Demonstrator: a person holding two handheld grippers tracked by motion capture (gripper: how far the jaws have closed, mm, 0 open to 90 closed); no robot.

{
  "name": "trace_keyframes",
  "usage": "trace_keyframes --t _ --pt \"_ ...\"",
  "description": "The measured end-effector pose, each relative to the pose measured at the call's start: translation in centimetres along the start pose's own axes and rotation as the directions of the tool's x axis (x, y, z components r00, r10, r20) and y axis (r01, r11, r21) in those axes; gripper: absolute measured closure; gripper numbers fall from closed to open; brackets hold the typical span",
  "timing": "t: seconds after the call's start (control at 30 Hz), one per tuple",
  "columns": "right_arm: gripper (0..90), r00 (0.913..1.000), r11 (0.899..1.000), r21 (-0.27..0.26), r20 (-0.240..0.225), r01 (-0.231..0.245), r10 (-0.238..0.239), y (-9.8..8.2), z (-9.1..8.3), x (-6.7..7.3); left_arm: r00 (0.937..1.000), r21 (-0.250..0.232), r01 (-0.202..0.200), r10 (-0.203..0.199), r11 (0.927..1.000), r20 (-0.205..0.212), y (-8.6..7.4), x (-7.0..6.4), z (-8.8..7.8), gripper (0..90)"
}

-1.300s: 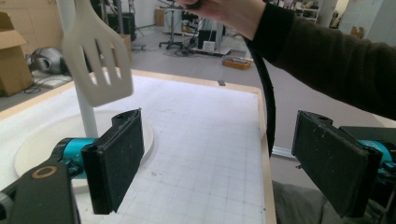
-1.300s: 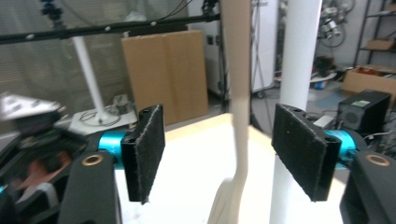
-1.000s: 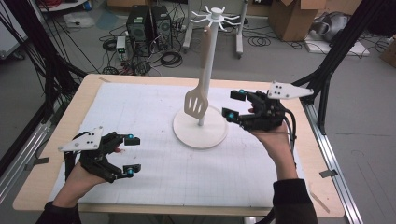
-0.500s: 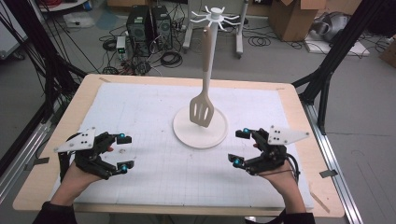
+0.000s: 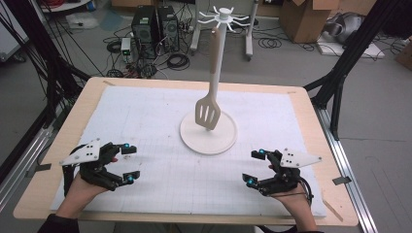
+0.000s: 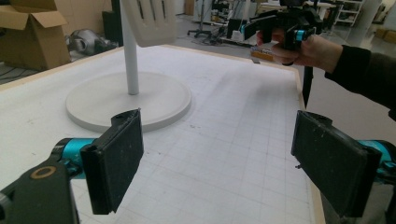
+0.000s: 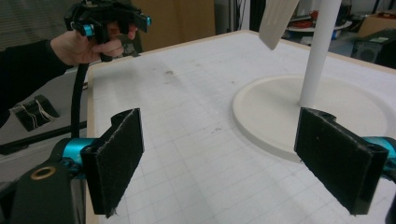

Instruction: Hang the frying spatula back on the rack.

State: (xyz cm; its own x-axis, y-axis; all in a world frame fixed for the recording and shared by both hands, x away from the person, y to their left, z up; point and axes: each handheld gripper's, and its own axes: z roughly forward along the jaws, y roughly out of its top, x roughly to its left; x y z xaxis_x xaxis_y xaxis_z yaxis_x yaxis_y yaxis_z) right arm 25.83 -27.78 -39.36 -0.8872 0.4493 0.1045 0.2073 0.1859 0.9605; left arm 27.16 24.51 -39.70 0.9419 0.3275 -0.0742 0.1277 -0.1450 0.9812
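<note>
- Left claw (image 5: 125, 162): jaws apart, empty, low over the tabletop (image 5: 160, 111).
- Right claw (image 5: 253, 167): likewise, apparently at rest.
- Spatula (image 5: 208, 112): hangs from the stand (image 5: 222, 29), ahead between both claws.

I am viewing two hand-held grippers, both built from black frames. The left gripper (image 5: 122, 162) is carrying a grey three-cornered plate dotted with small dark holes; the right gripper (image 5: 253, 167) is carrying a matching plate. Teal collars are sitting behind each jaw, showing as bright blue-green spots from the high view. In both gripper views the jaws are showing as flat black rectangular pads with slightly frayed, dusty edges, and a brass-coloured ring is sitting on the near-left housing. A black cable is trailing from each gripper. The person is wearing dark long sleeves.
</note>
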Motion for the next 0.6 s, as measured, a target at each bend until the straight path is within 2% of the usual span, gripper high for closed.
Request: trace_keyframes --t 0.1,0.6 --pt "14.6 0.9999 1.0 -0.002 -0.002 -0.017 0.017 0.02 -0.18 -0.1 1.0 0.0 0.0 0.0 1.0 0.003 0.01 -0.1 0.06 17.2" --pt "14.5 0.9994 0.999 0.006 0.008 -0.034 0.034 -0.5 -0.89 -0.76 1.0 0.0 -0.003 0.003 1.0 -0.01 0.28 -0.14 0.01 17.1"
